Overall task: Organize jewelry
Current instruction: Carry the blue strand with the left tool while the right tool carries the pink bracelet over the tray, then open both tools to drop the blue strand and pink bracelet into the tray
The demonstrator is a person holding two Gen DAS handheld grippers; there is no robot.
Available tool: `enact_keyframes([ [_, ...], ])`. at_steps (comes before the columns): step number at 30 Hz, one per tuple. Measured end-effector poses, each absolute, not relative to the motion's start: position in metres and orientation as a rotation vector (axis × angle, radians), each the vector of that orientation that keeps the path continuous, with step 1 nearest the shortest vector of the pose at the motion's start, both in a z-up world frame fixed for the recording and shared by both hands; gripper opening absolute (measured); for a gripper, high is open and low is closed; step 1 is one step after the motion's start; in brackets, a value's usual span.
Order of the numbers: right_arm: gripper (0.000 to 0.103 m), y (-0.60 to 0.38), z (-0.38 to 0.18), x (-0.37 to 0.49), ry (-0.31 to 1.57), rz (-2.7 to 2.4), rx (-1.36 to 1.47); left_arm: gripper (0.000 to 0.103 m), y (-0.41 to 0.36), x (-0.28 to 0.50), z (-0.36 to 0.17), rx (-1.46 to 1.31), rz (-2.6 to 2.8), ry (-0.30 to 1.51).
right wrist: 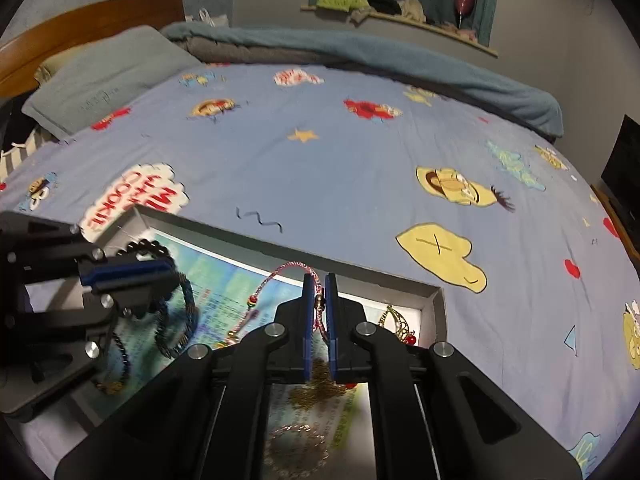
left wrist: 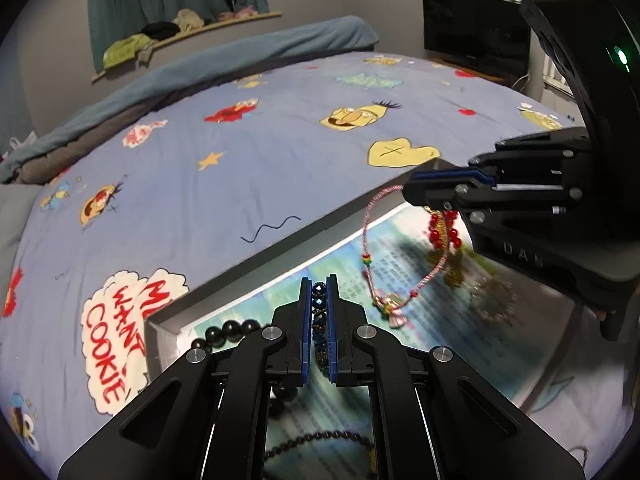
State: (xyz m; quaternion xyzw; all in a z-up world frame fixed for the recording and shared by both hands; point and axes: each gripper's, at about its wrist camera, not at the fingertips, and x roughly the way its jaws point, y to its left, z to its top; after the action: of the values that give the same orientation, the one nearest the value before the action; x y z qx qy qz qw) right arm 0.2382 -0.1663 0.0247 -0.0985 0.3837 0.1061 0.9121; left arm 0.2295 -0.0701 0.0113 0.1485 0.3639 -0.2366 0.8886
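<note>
A shallow grey box [left wrist: 280,250] with a printed paper lining lies on the bed. My left gripper [left wrist: 319,284] is shut on a dark blue beaded bracelet [left wrist: 320,312] and holds it above the box; the bracelet also hangs from it in the right wrist view [right wrist: 188,312]. My right gripper [right wrist: 319,280] is shut on a pink cord bracelet [right wrist: 280,276], which dangles over the box in the left wrist view [left wrist: 370,248]. Black round beads [left wrist: 232,330], a red bead piece [left wrist: 442,228] and gold chains [right wrist: 316,392] are in the box.
The box sits on a blue cartoon-print bedsheet [left wrist: 200,184]. A folded blue blanket [right wrist: 360,52] and a grey pillow [right wrist: 100,76] lie at the far side. A dark TV screen [left wrist: 476,32] stands beyond the bed.
</note>
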Motion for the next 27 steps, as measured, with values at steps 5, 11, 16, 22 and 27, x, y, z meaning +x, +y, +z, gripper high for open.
enact_keyframes([
  [5,0.005,-0.172,0.013,0.251,0.850,0.194,-0.200,0.008,-0.069,0.246,0.006,0.270,-0.473,0.798],
  [11,0.005,-0.174,0.005,0.257,0.894,0.207,-0.190,0.008,-0.072,0.250,-0.003,0.271,-0.457,0.814],
  [16,0.017,-0.170,0.008,0.254,0.882,0.206,-0.209,0.013,-0.075,0.249,-0.004,0.273,-0.447,0.821],
  [22,0.024,-0.173,0.017,0.250,0.866,0.199,-0.195,0.029,-0.065,0.246,0.007,0.261,-0.398,0.781],
  [27,0.039,-0.176,0.026,0.241,0.859,0.199,-0.182,0.065,-0.051,0.239,0.020,0.214,-0.358,0.754],
])
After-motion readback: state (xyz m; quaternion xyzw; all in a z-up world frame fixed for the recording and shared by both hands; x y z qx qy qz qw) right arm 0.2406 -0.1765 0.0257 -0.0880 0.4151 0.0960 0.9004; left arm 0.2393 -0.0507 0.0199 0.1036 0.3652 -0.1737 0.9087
